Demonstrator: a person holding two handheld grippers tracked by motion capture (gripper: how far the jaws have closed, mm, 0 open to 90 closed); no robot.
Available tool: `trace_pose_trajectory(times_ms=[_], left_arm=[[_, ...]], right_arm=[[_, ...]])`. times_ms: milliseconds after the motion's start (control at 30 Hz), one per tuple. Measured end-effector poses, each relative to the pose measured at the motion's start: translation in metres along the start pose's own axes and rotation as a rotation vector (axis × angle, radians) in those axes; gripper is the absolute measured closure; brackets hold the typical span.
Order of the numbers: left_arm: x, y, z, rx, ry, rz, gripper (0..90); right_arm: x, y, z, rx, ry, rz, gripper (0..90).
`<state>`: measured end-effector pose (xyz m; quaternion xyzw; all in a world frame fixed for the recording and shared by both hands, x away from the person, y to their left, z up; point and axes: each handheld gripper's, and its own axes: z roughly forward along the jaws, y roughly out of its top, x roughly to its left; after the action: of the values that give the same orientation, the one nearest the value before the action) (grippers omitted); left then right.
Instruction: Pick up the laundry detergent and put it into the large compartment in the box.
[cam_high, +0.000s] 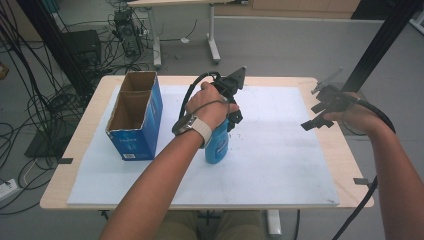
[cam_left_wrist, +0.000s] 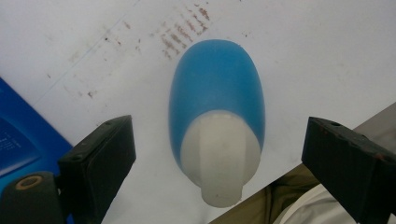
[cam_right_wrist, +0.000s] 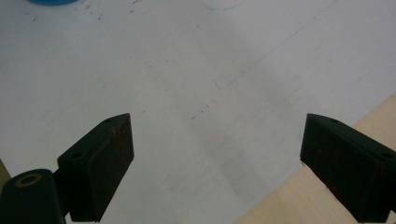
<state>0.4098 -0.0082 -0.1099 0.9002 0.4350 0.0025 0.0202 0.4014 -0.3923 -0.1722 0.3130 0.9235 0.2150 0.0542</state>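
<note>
Blue bottle (cam_high: 217, 146) with a white cap (cam_left_wrist: 219, 161), upright on the white mat, just right of a blue carton (cam_high: 137, 117)

1. Your high view looks forward and down from above your side onto the light wooden table (cam_high: 320, 82) and its white sheet (cam_high: 280, 150).
2. Your left gripper view points steeply down, close above the upright blue plastic bottle with a white cap (cam_left_wrist: 217, 126).
3. Your right gripper view sits low over the white sheet (cam_right_wrist: 196, 93) near its edge; all three views share it.

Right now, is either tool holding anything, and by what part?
Nothing held. The left tool is open, its jaws either side of the blue bottle's white cap, not touching. The right tool is open over the table.
</note>
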Motion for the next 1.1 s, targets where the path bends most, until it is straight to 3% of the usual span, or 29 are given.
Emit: trace_pose_trajectory(times_ms=[1100], left_arm=[[0.0015, -0.0036, -0.0004, -0.014, -0.002, -0.005, 10.3]], right_arm=[[0.0006, -0.0023, -0.0019, -0.006, -0.002, -0.001, 9.6]])
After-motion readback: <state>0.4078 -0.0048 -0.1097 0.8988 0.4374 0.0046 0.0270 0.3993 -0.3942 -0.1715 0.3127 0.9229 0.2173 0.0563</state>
